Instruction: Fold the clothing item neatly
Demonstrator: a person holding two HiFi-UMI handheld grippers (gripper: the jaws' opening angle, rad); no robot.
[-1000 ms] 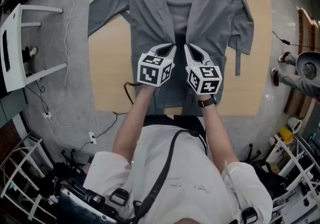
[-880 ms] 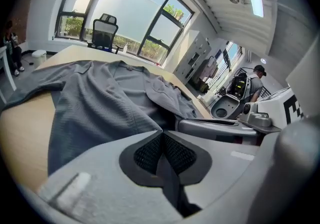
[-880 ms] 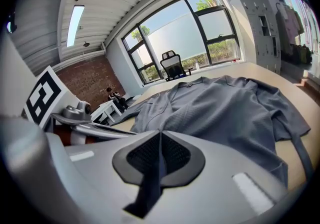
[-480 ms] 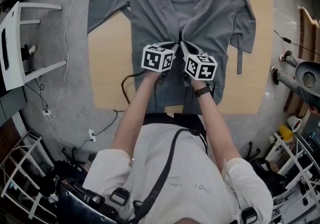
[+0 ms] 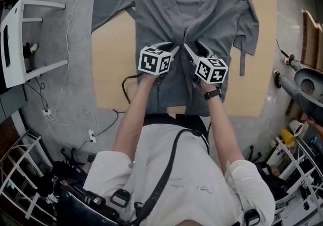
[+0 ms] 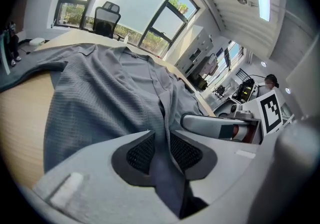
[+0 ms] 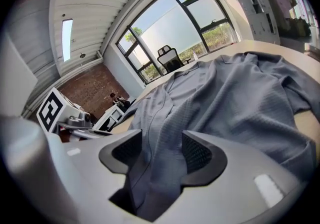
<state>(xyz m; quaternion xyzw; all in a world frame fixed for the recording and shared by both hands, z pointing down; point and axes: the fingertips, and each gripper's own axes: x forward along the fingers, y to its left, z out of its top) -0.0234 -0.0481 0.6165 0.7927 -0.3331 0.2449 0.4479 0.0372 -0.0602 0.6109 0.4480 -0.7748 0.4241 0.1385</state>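
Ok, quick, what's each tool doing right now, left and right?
Left tool: jaws opening, a fold of the gray garment between them, no longer pinched.
Right tool: jaws opening wide, the garment's fabric loose between them.

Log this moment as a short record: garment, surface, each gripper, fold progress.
garment: grey garment, spread out front up
surface: table
left gripper: fingers opening, a front edge of the garment between them
right gripper: fingers opening, the other front edge between them
gripper positions: side by side at the garment's middle
fold progress: none visible yet
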